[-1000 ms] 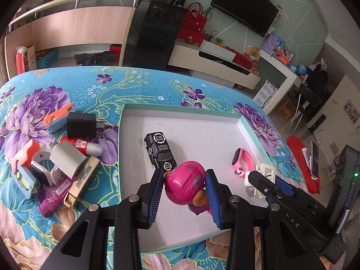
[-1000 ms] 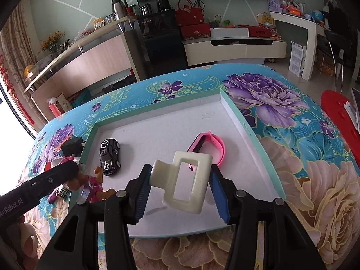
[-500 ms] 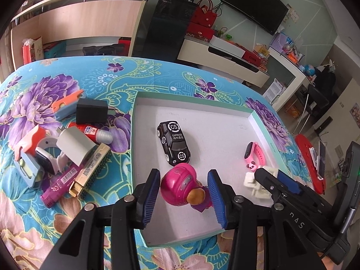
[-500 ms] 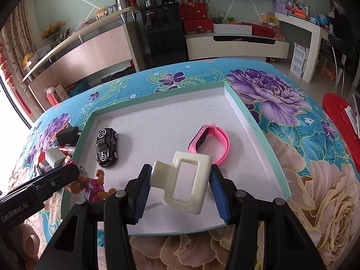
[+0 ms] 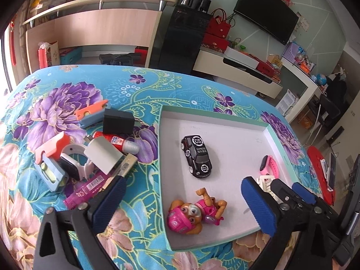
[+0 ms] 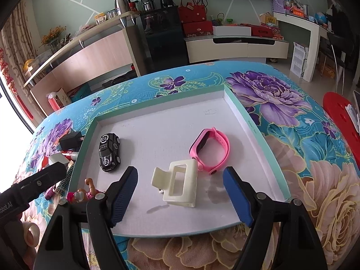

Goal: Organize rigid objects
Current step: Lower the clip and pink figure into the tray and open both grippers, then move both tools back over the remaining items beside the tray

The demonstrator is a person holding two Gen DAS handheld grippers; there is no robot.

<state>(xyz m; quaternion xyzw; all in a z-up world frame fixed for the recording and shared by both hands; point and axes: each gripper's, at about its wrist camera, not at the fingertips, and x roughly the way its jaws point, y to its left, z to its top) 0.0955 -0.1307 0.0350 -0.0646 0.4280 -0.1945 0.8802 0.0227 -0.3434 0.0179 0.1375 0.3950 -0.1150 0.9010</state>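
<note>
A white tray with a mint rim [image 5: 162,148] [image 6: 236,103] lies on the flowered cloth. In it are a black toy car [image 5: 196,156] [image 6: 109,151], a pink watch [image 5: 267,165] [image 6: 210,149], a pink pup figure [image 5: 193,213] [image 6: 81,194] lying on its side, and a cream hair clip [image 6: 177,184] [image 5: 264,180]. My left gripper [image 5: 184,204] is open and empty above the pup figure. My right gripper [image 6: 180,196] is open and empty around the hair clip, which rests on the tray floor.
Left of the tray lies a pile: a black charger [image 5: 118,121], an orange-blue cutter [image 5: 90,112], a red glue tube [image 5: 117,142], a white block [image 5: 102,155], a purple tube [image 5: 87,190] and a watch. A red stool [image 6: 339,110] stands at the right.
Both grippers opened. The left one let go of the pup figure, which now lies in the tray. The right one let go of the hair clip onto the tray floor. Both pulled back.
</note>
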